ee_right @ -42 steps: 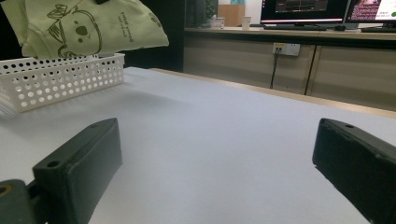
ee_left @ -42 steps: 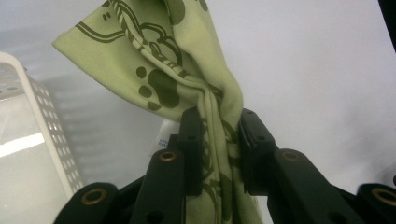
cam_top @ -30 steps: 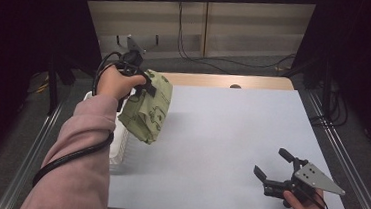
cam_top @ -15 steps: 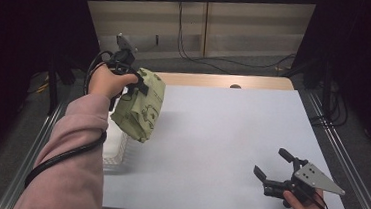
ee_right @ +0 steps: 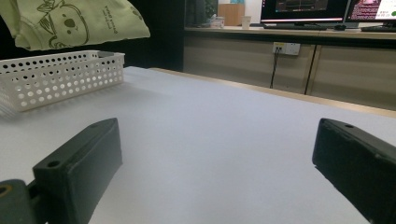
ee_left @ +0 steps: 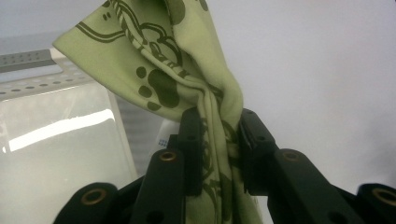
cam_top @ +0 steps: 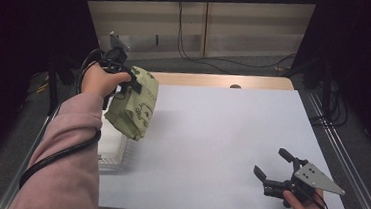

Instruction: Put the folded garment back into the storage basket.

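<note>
Above the white perforated basket [cam_top: 112, 151], left gripper [ee_left: 219, 140] clenches the green printed cloth bag [cam_top: 134, 105]; next, lowering it in. Right gripper [cam_top: 275, 168] rests released.

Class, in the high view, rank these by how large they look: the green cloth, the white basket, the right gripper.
1. Green cloth
2. White basket, though the cloth and sleeve hide much of it, so first and second are unsure
3. Right gripper
</note>
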The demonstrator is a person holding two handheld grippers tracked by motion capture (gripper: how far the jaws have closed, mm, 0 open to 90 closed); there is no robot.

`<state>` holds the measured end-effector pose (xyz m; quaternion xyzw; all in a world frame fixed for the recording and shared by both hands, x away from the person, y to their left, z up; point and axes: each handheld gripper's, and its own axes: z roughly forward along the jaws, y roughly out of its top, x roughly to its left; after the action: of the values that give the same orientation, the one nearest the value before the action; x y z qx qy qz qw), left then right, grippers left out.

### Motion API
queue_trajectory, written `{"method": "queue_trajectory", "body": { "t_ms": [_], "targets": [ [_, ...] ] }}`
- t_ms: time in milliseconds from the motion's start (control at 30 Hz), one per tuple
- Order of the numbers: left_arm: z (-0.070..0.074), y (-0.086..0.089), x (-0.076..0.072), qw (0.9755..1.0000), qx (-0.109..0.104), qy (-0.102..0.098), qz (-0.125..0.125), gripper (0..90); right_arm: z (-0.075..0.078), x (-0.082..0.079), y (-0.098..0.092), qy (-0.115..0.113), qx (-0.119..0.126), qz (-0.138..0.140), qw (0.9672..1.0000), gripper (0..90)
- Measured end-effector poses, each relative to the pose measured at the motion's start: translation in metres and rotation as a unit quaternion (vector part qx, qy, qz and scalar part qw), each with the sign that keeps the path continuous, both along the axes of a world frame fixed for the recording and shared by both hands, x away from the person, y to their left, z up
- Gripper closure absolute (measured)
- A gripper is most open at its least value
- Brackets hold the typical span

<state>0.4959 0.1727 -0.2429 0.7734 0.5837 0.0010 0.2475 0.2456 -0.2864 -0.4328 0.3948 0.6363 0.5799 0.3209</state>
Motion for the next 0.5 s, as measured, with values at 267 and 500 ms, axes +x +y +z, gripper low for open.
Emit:
{"method": "queue_trajectory", "body": {
  "t_ms": [267,500],
  "targets": [
    [0.003,0.01,0.001,1.0,0.0,-0.005,0.004,73.8,0.0,0.0,0.0,0.001,0.001,0.0,1.0,1.1],
    [0.004,0.02,-0.001,0.9998,0.008,-0.006,0.016,73.8,0.0,0.0,0.0,0.0,0.0,0.0,1.0,1.1]
  ]
}}
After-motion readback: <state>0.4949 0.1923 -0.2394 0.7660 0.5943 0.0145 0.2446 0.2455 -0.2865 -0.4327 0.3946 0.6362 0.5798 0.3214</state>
